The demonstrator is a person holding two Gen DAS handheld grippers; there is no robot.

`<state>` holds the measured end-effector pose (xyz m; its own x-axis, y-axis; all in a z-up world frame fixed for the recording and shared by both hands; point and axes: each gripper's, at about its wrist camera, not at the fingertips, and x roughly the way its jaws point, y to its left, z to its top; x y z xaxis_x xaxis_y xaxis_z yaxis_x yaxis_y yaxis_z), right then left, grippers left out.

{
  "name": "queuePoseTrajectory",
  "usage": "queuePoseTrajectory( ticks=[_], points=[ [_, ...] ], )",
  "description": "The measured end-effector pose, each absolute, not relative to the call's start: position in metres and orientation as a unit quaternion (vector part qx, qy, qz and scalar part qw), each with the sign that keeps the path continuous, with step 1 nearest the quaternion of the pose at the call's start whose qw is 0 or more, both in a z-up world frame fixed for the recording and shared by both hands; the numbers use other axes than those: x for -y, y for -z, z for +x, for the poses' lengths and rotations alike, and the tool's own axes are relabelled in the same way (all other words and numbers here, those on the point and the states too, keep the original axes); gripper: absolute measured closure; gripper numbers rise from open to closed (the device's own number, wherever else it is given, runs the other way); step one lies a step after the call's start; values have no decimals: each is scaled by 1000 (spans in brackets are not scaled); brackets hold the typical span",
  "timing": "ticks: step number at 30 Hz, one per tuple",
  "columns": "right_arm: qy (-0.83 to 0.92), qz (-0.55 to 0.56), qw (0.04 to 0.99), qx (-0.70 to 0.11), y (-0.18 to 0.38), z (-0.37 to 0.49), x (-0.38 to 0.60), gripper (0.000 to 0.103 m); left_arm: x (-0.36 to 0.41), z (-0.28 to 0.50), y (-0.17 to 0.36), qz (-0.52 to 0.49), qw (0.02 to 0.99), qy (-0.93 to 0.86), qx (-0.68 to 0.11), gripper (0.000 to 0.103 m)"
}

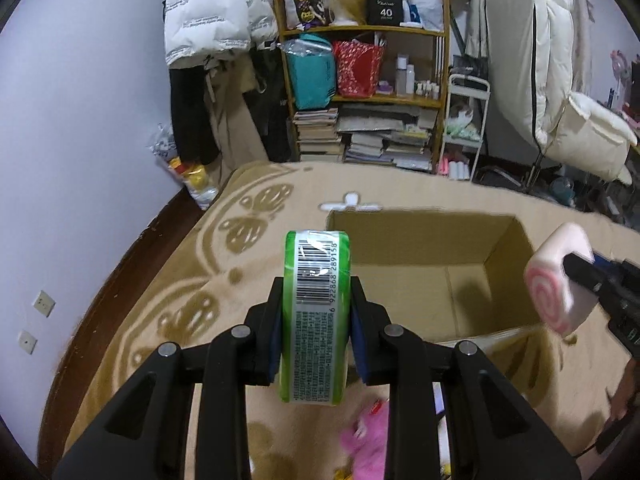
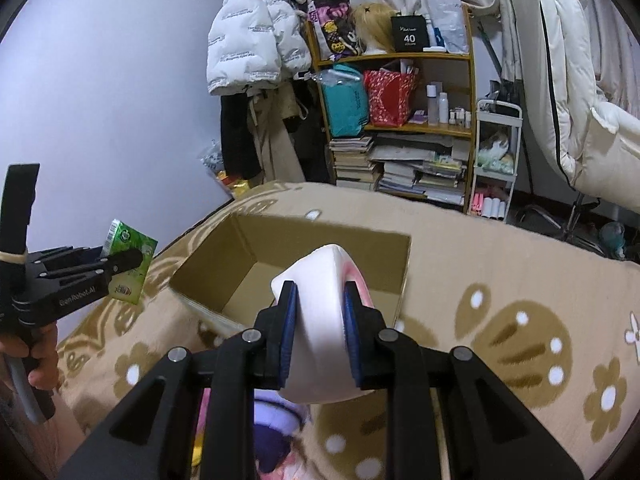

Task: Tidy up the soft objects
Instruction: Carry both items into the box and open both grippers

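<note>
Left gripper clamped on green tissue pack, held above blanket, cardboard box at its 1 o'clock, right gripper squeezing pink-and-white swirl sponge, box at its 11 o'clock, pink plush below.

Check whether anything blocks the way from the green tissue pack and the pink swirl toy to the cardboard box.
Nothing visible does. The green tissue pack and pink swirl toy hang clamped above the blanket, and the cardboard box ahead stands open-topped.
</note>
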<state>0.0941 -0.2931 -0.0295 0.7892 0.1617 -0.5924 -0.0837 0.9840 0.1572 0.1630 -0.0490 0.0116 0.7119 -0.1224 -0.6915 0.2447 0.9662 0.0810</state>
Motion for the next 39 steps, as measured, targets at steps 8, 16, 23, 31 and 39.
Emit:
queuePoseTrajectory(
  ticks=[8,16,23,31,39],
  points=[
    [-59,83,938,-332,34,129,305,79,83,194,-3,79,910,126,-387,75],
    [-59,84,924,-368,45,146,302,76,100,214,19,85,891,131,-426,73],
    [-47,79,920,-381,52,153,302,70,94,212,23,91,893,129,-422,41],
    [-52,80,919,-383,50,150,301,34,88,198,6,94,902,115,-405,12],
    [-55,90,926,-363,31,133,302,3,66,171,-14,79,910,87,-398,1]
  ],
)
